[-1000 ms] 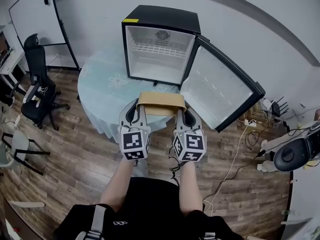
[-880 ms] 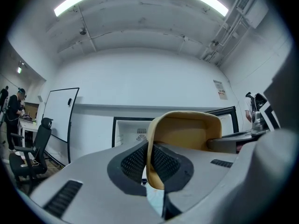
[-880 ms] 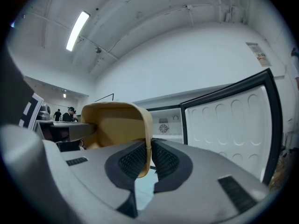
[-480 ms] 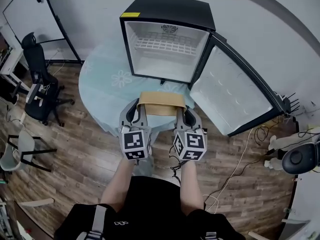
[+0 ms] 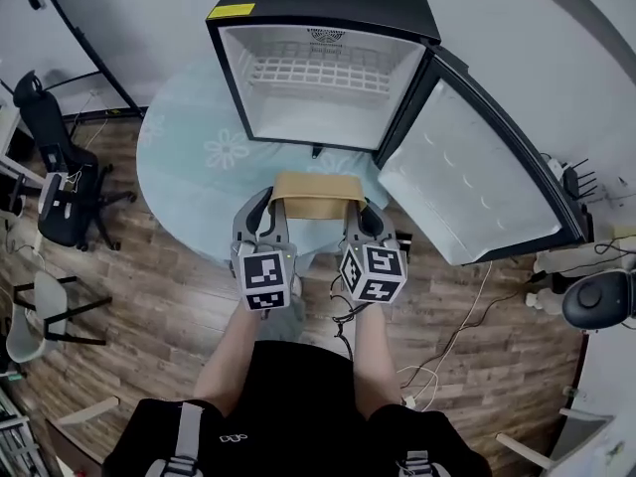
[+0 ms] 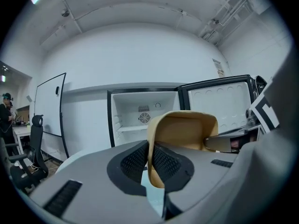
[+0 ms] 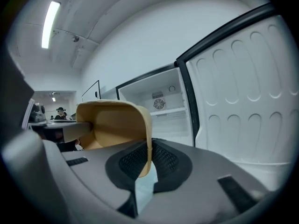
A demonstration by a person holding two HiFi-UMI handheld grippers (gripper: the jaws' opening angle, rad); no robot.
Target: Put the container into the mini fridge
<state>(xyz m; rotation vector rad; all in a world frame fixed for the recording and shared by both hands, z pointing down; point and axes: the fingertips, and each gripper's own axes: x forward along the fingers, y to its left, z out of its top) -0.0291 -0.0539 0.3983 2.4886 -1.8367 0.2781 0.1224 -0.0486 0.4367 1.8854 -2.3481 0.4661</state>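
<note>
A tan, open-topped container (image 5: 316,195) hangs over the near edge of the round table (image 5: 189,167), held from both sides. My left gripper (image 5: 270,207) is shut on its left wall (image 6: 187,129), the pads (image 6: 161,161) pinching the thin rim. My right gripper (image 5: 360,212) grips the right wall (image 7: 117,125), and its jaws are closing tighter on it. The black mini fridge (image 5: 328,3) stands straight ahead on the table with its door (image 5: 477,177) swung wide to the right. Its white inside holds only a wire shelf (image 5: 318,73).
Black office chairs (image 5: 60,187) stand on the wooden floor at the left. Cables (image 5: 467,316) trail over the floor at the right, near a black device (image 5: 596,296). The fridge door juts out past the table on the right.
Both grippers have carried the container forward towards the fridge, which now looms larger and closer in the head view. The grip on the container looks the same.
</note>
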